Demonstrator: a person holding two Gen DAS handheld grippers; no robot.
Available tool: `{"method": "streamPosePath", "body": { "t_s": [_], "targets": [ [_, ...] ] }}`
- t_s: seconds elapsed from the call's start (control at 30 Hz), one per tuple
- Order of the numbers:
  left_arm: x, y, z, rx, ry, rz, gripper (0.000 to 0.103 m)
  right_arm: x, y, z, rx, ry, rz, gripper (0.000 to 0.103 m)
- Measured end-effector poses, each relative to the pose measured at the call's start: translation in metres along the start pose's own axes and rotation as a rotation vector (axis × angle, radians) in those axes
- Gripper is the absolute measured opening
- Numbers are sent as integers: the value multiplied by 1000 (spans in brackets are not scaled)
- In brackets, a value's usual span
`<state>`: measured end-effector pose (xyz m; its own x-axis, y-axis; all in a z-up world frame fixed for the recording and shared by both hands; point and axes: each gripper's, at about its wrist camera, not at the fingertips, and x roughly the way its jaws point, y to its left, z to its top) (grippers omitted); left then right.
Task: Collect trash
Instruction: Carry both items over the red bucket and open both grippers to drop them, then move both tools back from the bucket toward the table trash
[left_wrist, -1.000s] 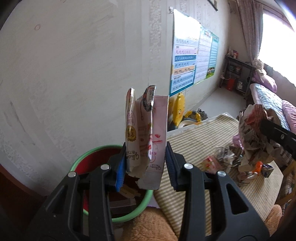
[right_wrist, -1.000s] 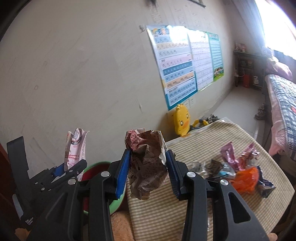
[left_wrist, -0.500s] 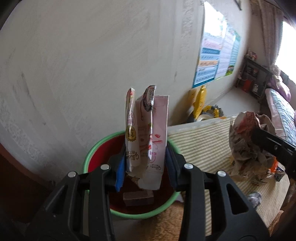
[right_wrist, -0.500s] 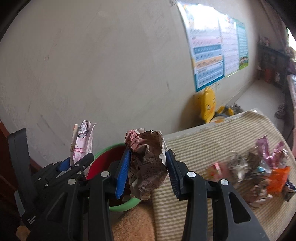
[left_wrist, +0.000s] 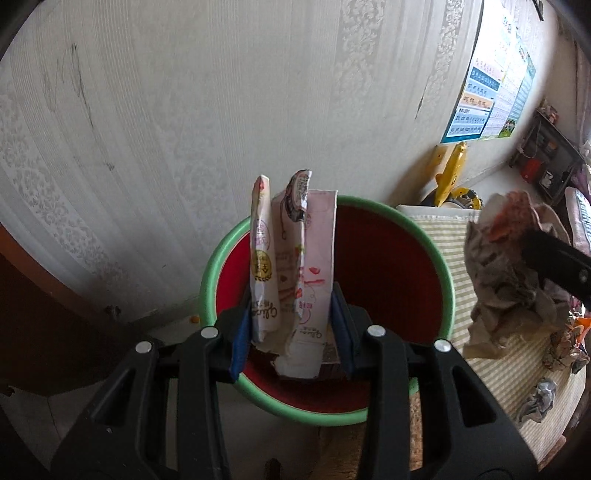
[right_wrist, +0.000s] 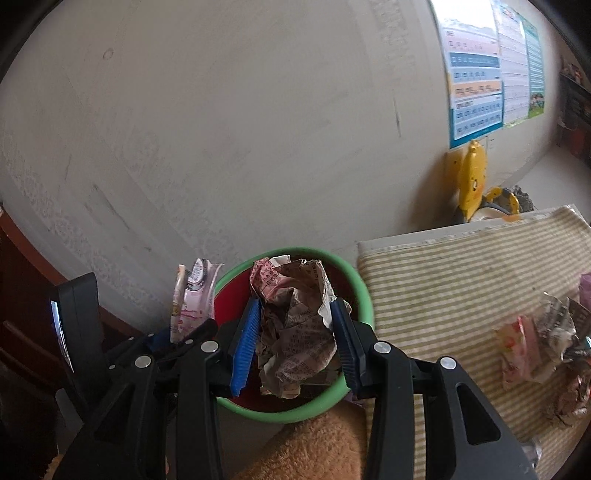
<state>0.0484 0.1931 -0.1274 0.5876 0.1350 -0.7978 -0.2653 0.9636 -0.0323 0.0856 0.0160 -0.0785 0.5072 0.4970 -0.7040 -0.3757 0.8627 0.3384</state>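
Observation:
My left gripper (left_wrist: 291, 332) is shut on a pink and white snack wrapper (left_wrist: 295, 258) that stands upright between the blue pads, right over the mouth of a red bin with a green rim (left_wrist: 388, 269). My right gripper (right_wrist: 295, 343) is shut on a crumpled paper ball (right_wrist: 295, 325), also above the bin (right_wrist: 364, 295). The paper ball (left_wrist: 506, 273) shows at the right of the left wrist view. The wrapper (right_wrist: 194, 295) and left gripper appear at the left of the right wrist view. A small box lies at the bin's bottom.
A table with a striped green cloth (right_wrist: 461, 273) stands right of the bin and carries more wrappers (right_wrist: 535, 343). A papered wall (left_wrist: 221, 110) rises close behind. A yellow toy (right_wrist: 472, 177) leans against it. Dark wooden furniture (left_wrist: 37, 314) sits at the left.
Both grippers have swung left and down from the table toward the bin, which now fills the middle of both views. Each still holds its piece of trash.

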Motion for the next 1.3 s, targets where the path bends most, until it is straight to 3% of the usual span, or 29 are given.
{"method": "streamPosePath", "body": {
  "t_s": [0.23,0.33,0.47,0.63,1.07,1.3],
  "targets": [
    [9,4,-2,-14,26,-8,37,11,6,3,-24,10,1,39],
    [11,4,-2,-23,32,-2,43,15,5,4,-14,17,13,48],
    [10,5,-1,-41,22,-10,54,17,1,3,14,20,27,52],
    [7,4,-1,-38,15,-12,54,16,0,4,22,21,33,55],
    [-10,-19,3,23,-24,-36,54,-25,-19,-5,76,-27,10,55],
    [-25,-44,2,78,-47,-58,54,-59,-55,-31,103,-37,-92,60]
  ]
}}
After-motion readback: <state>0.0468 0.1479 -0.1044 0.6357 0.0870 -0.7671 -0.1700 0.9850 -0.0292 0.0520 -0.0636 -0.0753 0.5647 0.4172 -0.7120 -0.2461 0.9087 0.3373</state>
